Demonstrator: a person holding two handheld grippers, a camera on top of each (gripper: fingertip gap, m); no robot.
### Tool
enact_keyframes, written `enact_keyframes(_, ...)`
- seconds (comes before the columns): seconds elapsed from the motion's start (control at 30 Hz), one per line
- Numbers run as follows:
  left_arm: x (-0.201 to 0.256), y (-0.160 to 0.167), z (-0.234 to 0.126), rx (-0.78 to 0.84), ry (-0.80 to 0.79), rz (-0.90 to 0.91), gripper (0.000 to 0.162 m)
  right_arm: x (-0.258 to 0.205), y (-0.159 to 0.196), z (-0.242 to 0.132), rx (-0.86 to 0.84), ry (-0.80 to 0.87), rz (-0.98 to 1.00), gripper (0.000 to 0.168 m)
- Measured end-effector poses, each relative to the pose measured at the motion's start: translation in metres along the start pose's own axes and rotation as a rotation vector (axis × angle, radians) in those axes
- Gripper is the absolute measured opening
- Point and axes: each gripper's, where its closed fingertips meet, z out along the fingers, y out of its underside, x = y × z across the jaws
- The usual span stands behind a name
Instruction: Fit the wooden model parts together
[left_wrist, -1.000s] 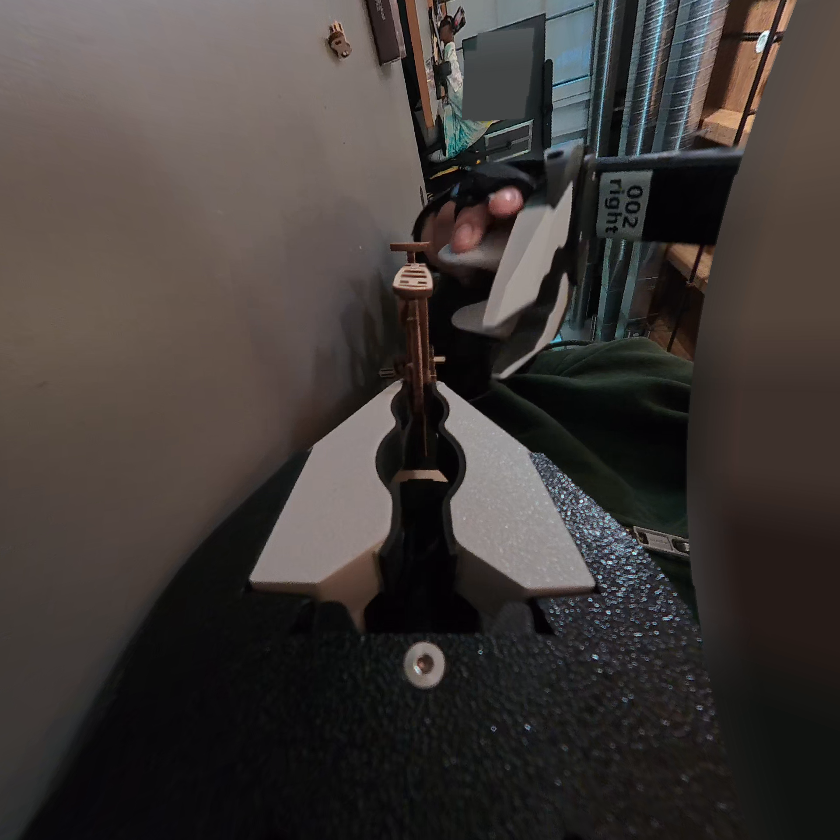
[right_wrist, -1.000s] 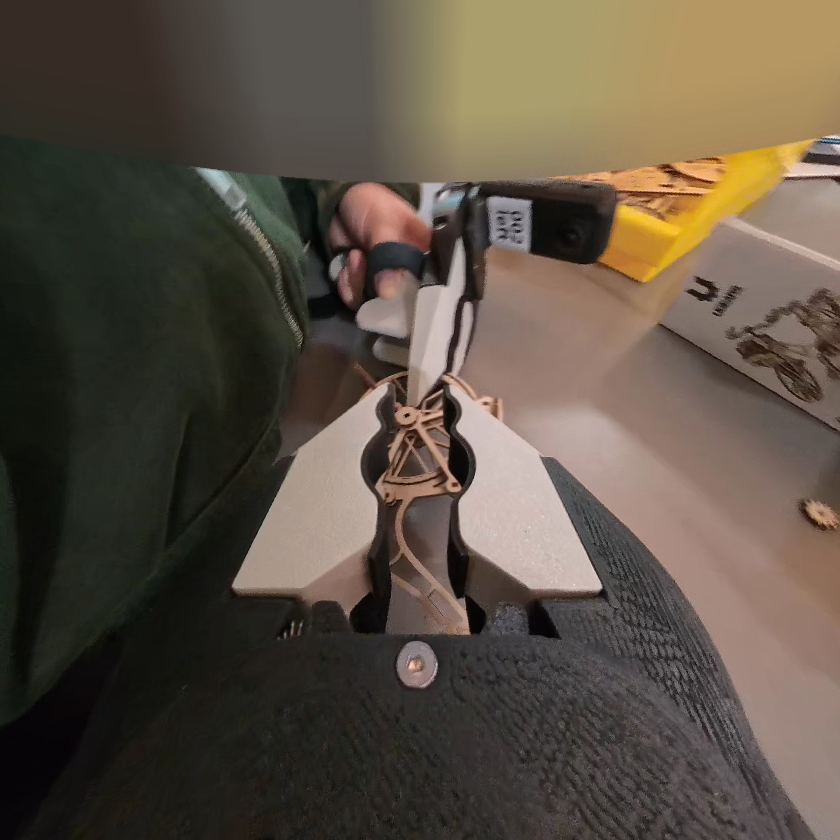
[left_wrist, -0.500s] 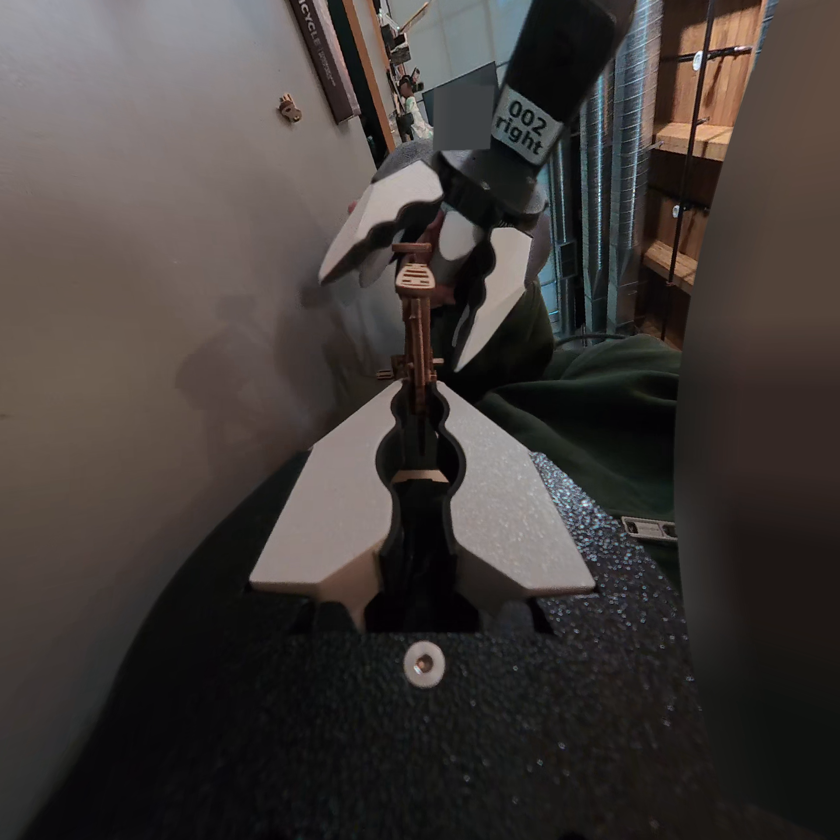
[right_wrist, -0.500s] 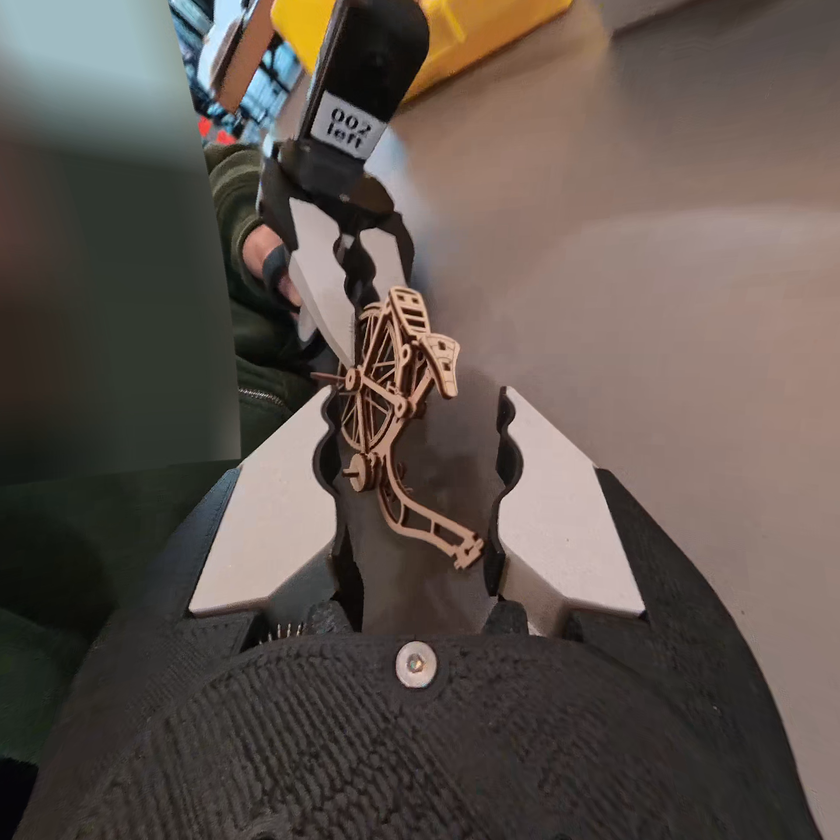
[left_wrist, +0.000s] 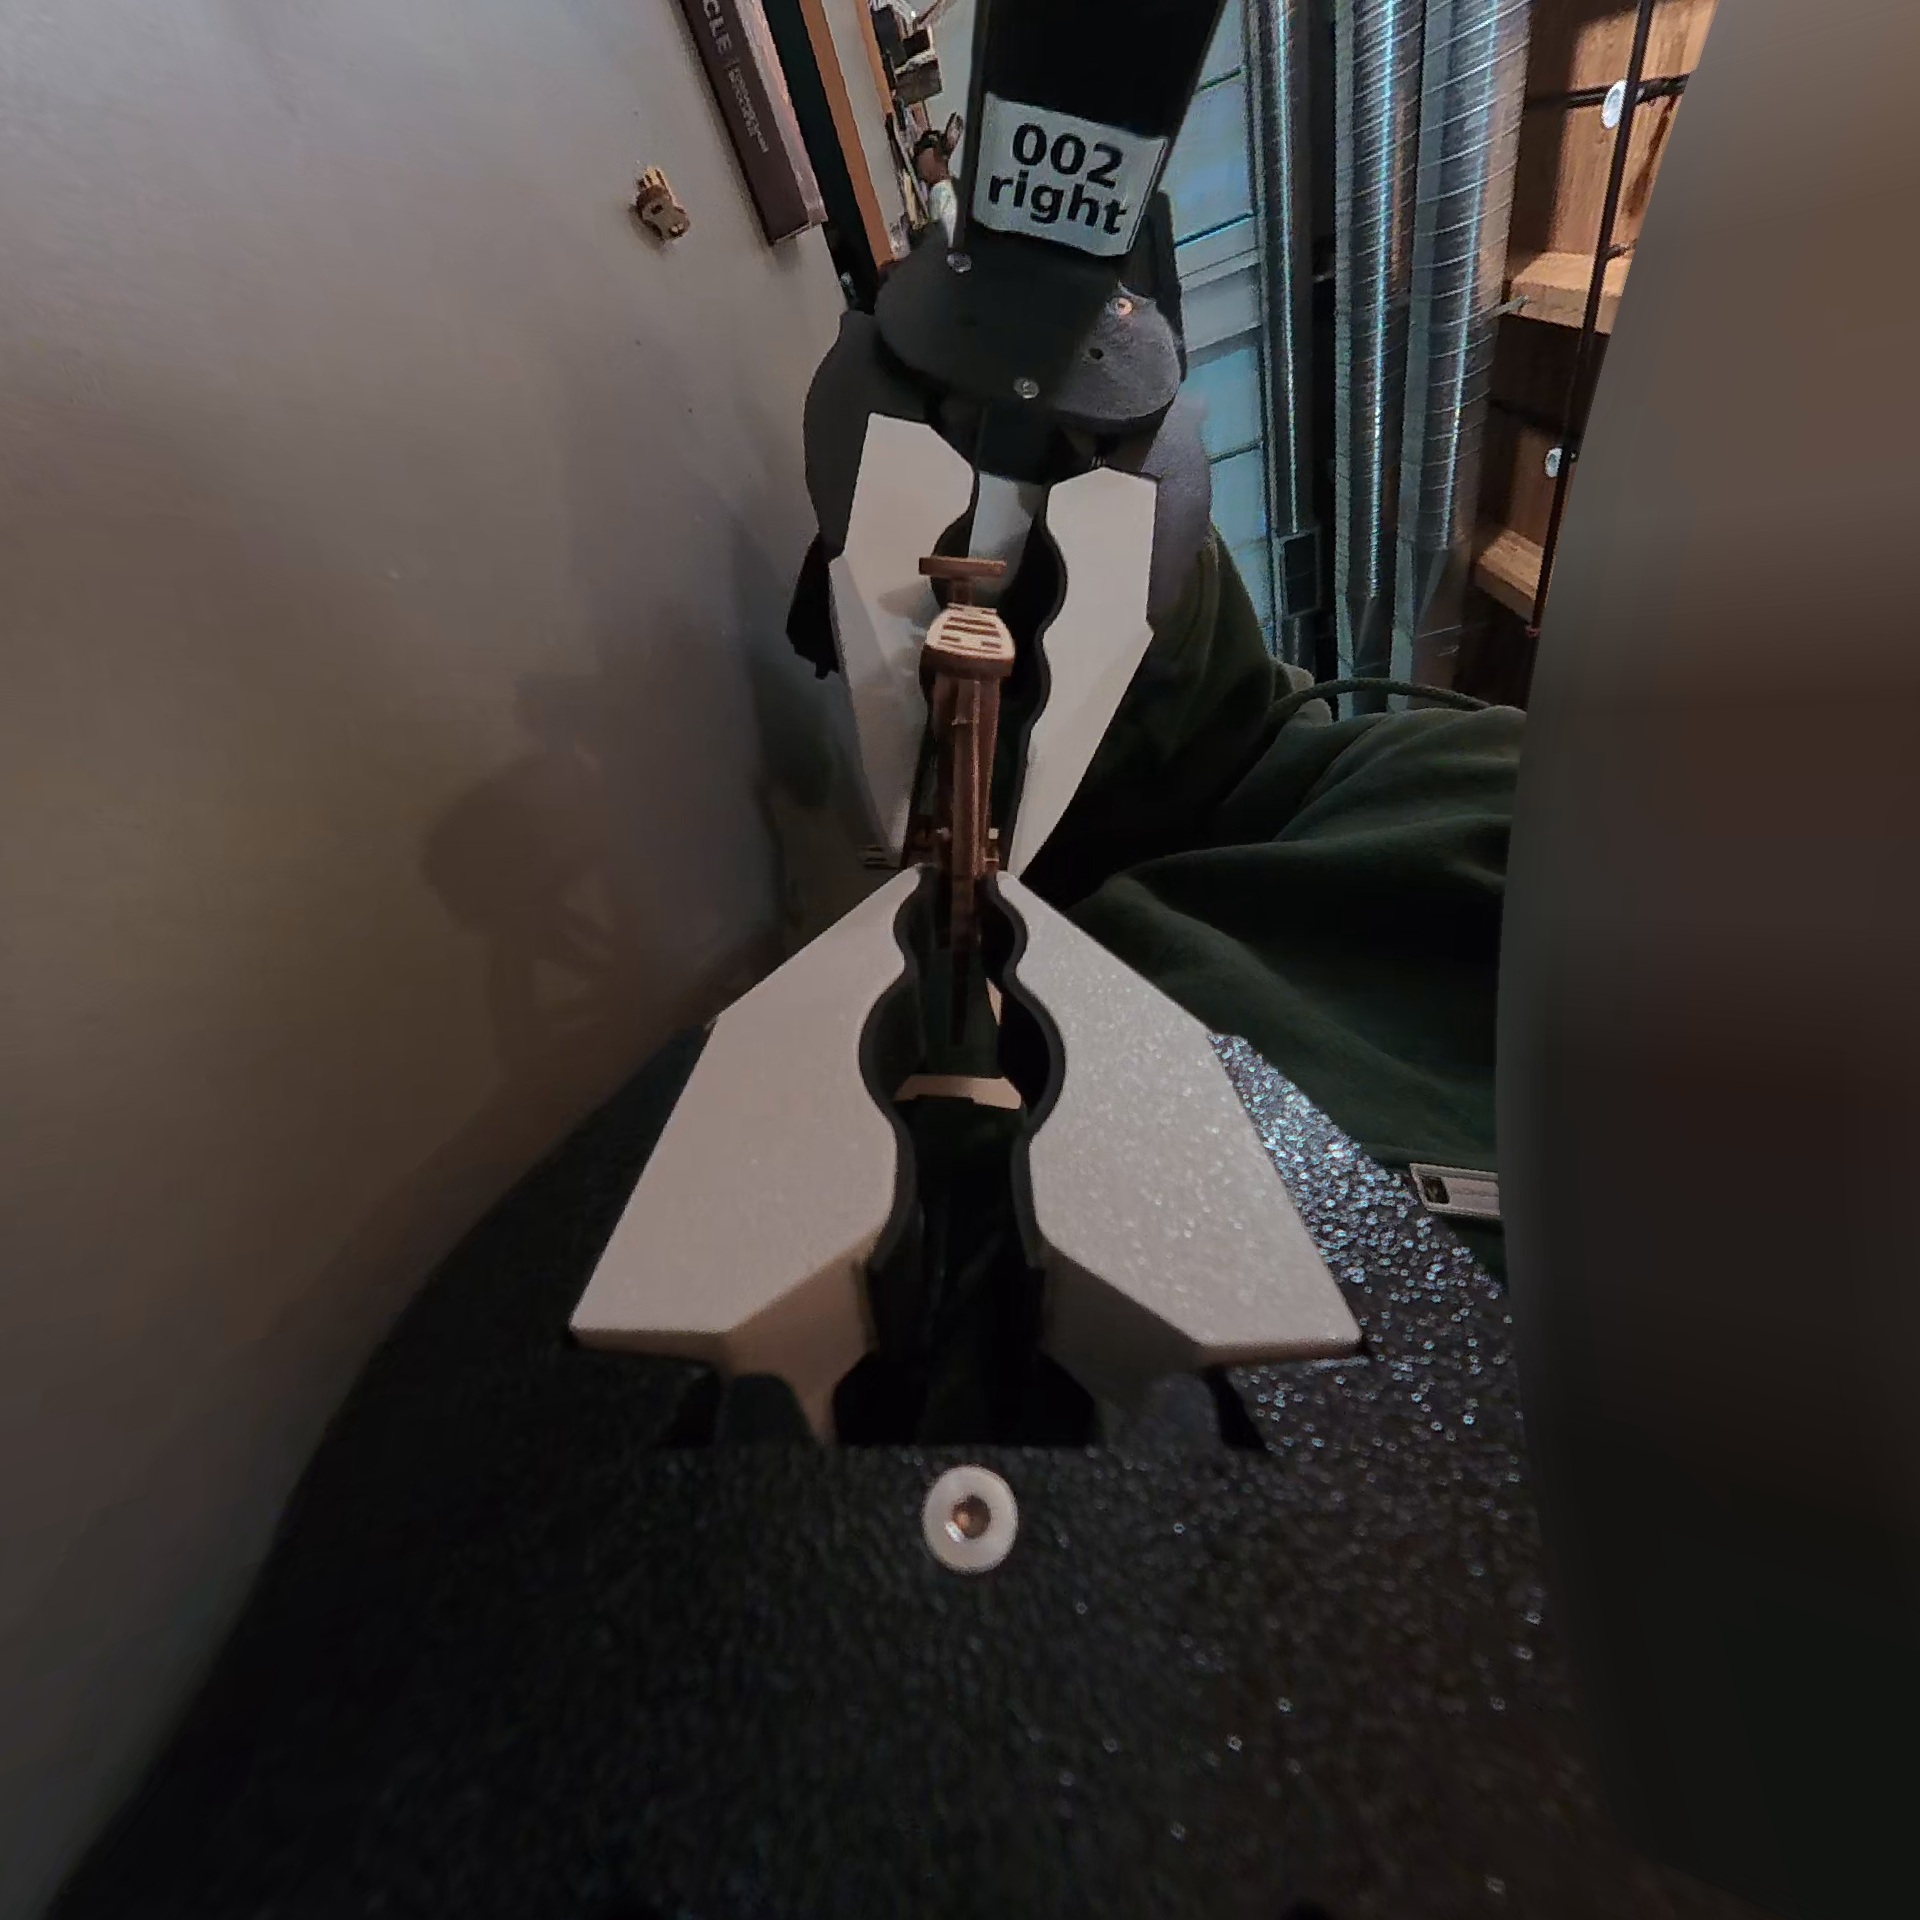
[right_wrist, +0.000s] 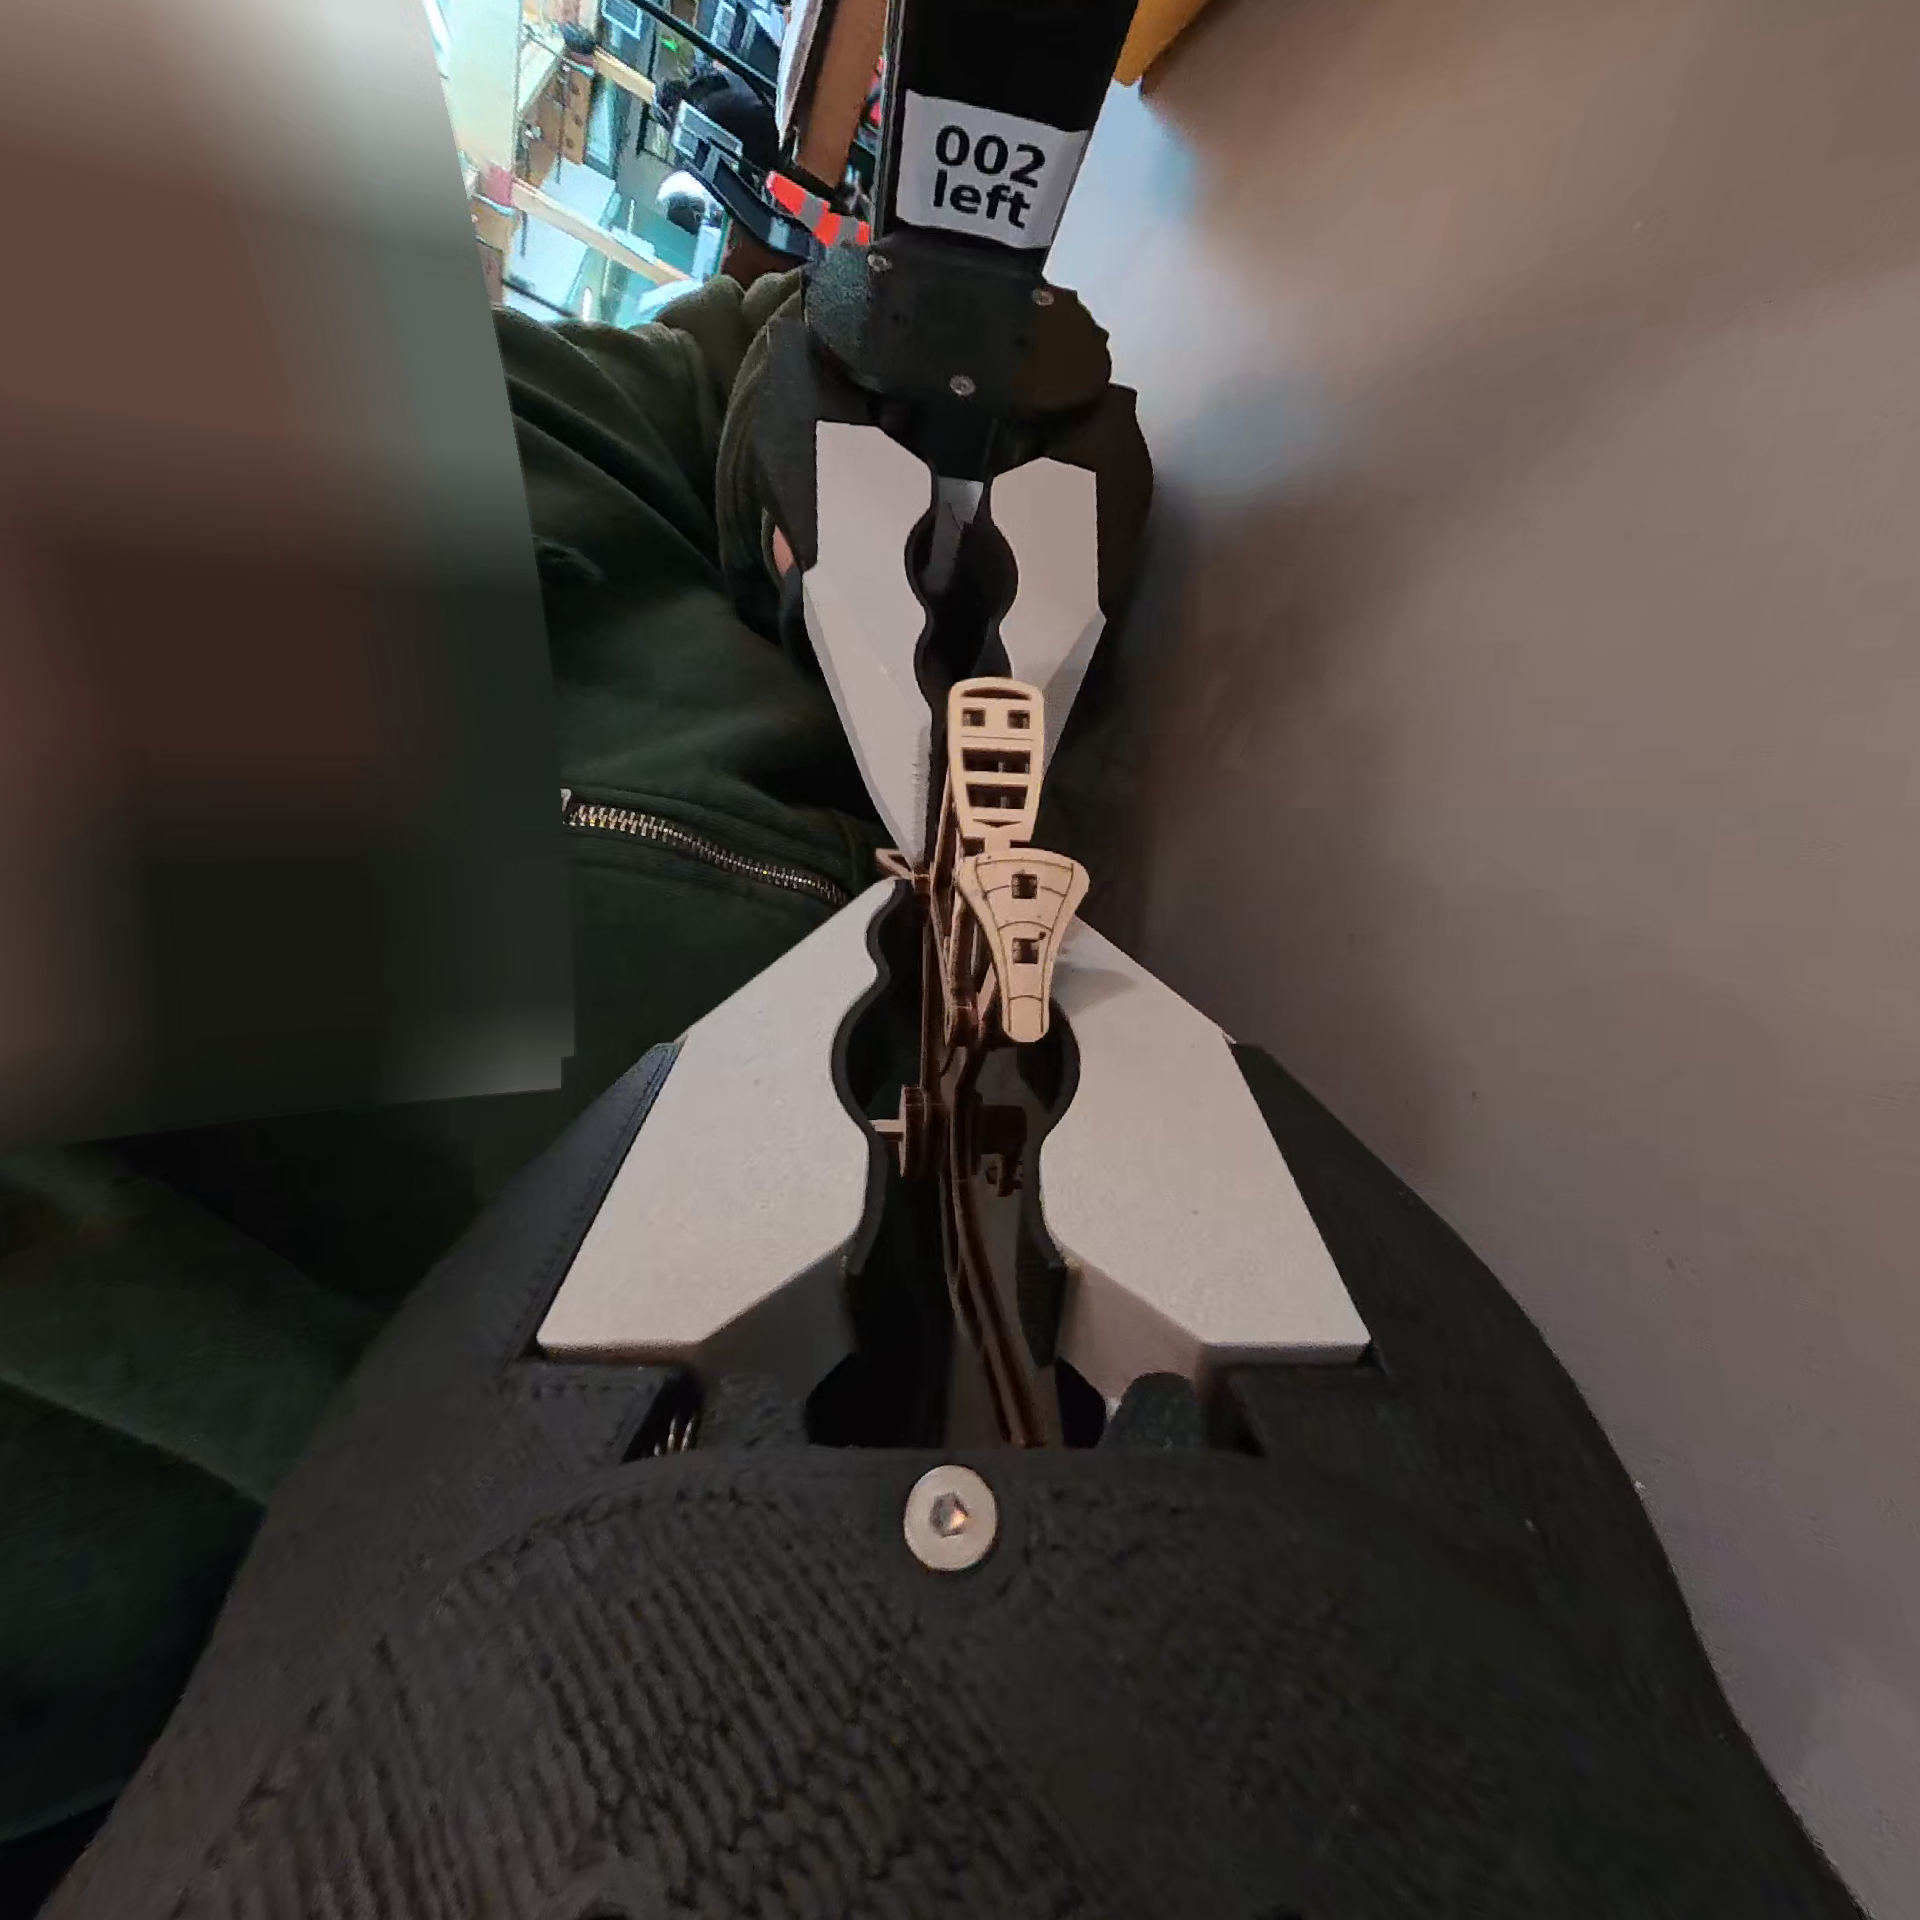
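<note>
The wooden model (right_wrist: 995, 750) is a thin laser-cut bicycle-like frame with a slotted rack and a saddle (right_wrist: 1023, 940), seen edge-on. My left gripper (left_wrist: 961, 888) is shut on one end of it at the fingertips. My right gripper (right_wrist: 987, 920) faces the left gripper head-on, and its fingers are closed around the other end, with the frame running back between the jaws. In the left wrist view the right gripper (left_wrist: 956, 857) comes down from above over the model (left_wrist: 966, 665). In the right wrist view the left gripper (right_wrist: 930, 842) points down at me. Both hold the model in the air beside the grey table.
The grey table top (left_wrist: 364, 623) fills one side of each view. A small loose wooden part (left_wrist: 660, 208) and a dark box (left_wrist: 748, 114) lie on it farther off. A person's dark green sleeve (left_wrist: 1299, 883) is close behind the grippers. A yellow corner (right_wrist: 1143, 42) shows at the top. The tips of both grippers are at nearly the same place.
My right gripper let go of the model, opened wide, turned to face the left gripper and closed around the model edge-on. The left gripper kept its hold throughout.
</note>
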Motion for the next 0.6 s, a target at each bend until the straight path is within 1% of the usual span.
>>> enact_keyframes(0.13,0.002,0.0,0.0,0.002,0.011,-0.005,0.006,-0.001,0.0,0.0,0.031,-0.034,0.0,0.014)
enact_keyframes(0.17,0.004,-0.002,0.0,0.009,0.03,-0.014,0.009,-0.002,-0.001,-0.001,0.046,-0.044,0.006,0.014)
enact_keyframes(0.2,0.009,-0.003,-0.001,0.016,0.068,-0.021,0.021,-0.001,-0.001,-0.002,0.057,-0.044,0.01,0.014)
enact_keyframes(0.23,0.011,-0.003,-0.001,0.015,0.091,-0.027,0.027,0.0,-0.001,-0.002,0.063,-0.041,0.008,0.014)
enact_keyframes(0.27,0.012,-0.002,-0.001,0.011,0.098,-0.025,0.028,-0.001,-0.001,-0.002,0.067,-0.045,0.005,0.014)
enact_keyframes(0.33,0.01,-0.003,-0.001,0.017,0.071,0.011,0.025,0.0,-0.001,-0.002,0.083,-0.032,-0.013,0.014)
enact_keyframes(0.4,0.008,-0.004,-0.002,0.02,0.038,0.053,0.014,-0.002,-0.004,-0.002,0.109,-0.032,-0.028,0.014)
enact_keyframes(0.43,0.007,-0.006,-0.003,0.023,0.031,0.06,0.012,-0.002,-0.006,-0.002,0.122,-0.023,-0.036,0.014)
enact_keyframes(0.53,0.006,-0.007,-0.004,0.031,0.024,0.062,0.016,0.001,-0.008,-0.002,0.146,0.026,-0.061,0.015)
enact_keyframes(0.6,0.006,-0.007,-0.004,0.022,0.012,0.086,0.015,0.0,-0.008,-0.001,0.162,0.033,-0.06,0.015)
